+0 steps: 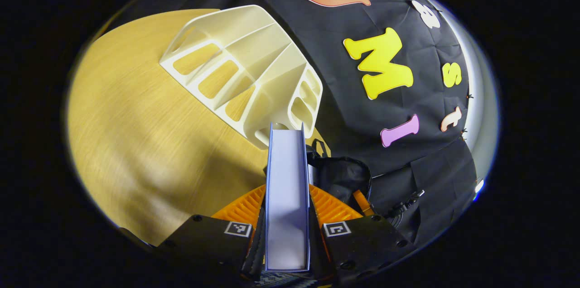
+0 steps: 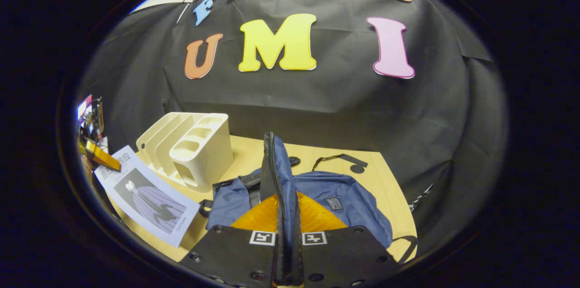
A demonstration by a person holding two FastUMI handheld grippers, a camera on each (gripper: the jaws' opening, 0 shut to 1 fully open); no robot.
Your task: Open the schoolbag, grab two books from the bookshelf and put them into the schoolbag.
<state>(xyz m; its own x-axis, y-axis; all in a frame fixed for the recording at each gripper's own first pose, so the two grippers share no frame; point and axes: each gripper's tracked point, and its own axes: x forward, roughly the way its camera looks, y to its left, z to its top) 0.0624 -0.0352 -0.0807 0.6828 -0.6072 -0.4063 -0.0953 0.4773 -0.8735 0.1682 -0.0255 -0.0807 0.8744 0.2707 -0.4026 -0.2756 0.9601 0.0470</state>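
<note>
My left gripper (image 1: 287, 190) is shut on a book (image 1: 286, 197), seen edge-on as a pale lilac slab standing between the orange fingers (image 1: 244, 208). Just beyond it the cream bookshelf (image 1: 253, 66) stands on the wooden table with its slots showing no books. In the right gripper view the blue schoolbag (image 2: 358, 202) lies on the table, and my right gripper (image 2: 283, 208) is shut on its zipper edge (image 2: 272, 165), holding that flap upright. The same book (image 2: 149, 197) hangs at the left with its illustrated cover up, held by the other gripper (image 2: 100, 156), next to the bookshelf (image 2: 199, 152).
The wooden table (image 1: 136, 143) spreads wide to the left of the shelf. A black strap (image 2: 344, 160) of the bag trails behind it towards the cloth wall. Dark bag fabric (image 1: 344, 175) lies right of the held book. The table's right edge (image 2: 398, 197) runs close to the bag.
</note>
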